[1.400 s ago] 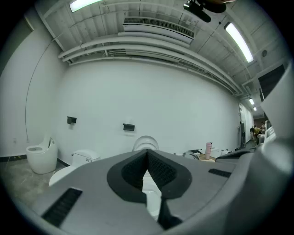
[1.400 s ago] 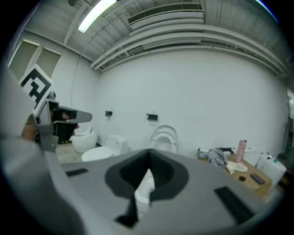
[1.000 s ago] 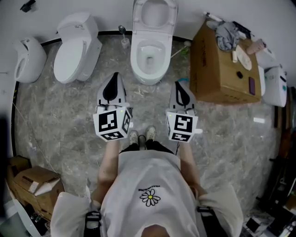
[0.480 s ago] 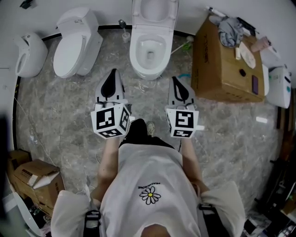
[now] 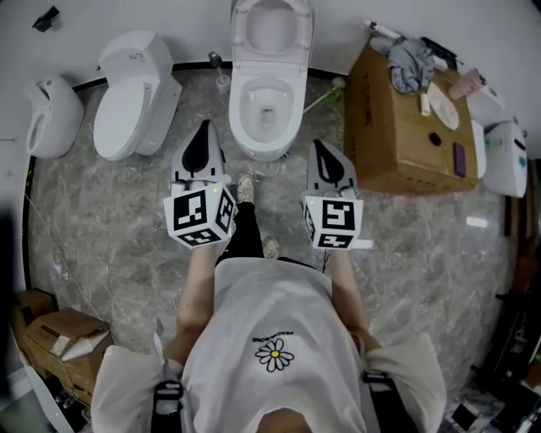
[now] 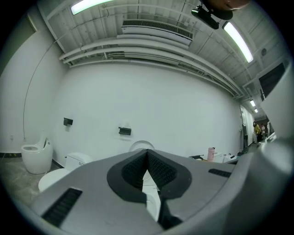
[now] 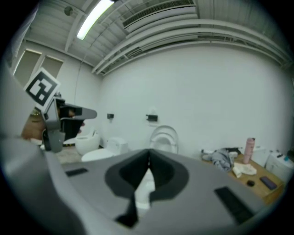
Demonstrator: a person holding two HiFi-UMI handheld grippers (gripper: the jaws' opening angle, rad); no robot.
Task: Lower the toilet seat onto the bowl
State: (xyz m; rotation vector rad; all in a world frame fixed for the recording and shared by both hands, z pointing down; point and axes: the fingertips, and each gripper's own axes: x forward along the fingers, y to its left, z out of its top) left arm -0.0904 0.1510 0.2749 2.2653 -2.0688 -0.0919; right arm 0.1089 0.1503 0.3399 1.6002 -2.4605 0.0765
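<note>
The toilet seat stands raised against the far wall, above the open bowl. Neither gripper touches it.

Left gripper: jaws closed tip to tip, nothing held. It is just near-left of the bowl.

Right gripper: jaws closed tip to tip, nothing held. It is just near-right of the bowl.

Each gripper carries a marker cube printed with black-and-white square codes, not text.

A second toilet with its lid down stands to the left. A cardboard box stands to the right, with clutter on top.

The person's shirt bears a daisy emblem. The small print above it is too fine to read.
</note>
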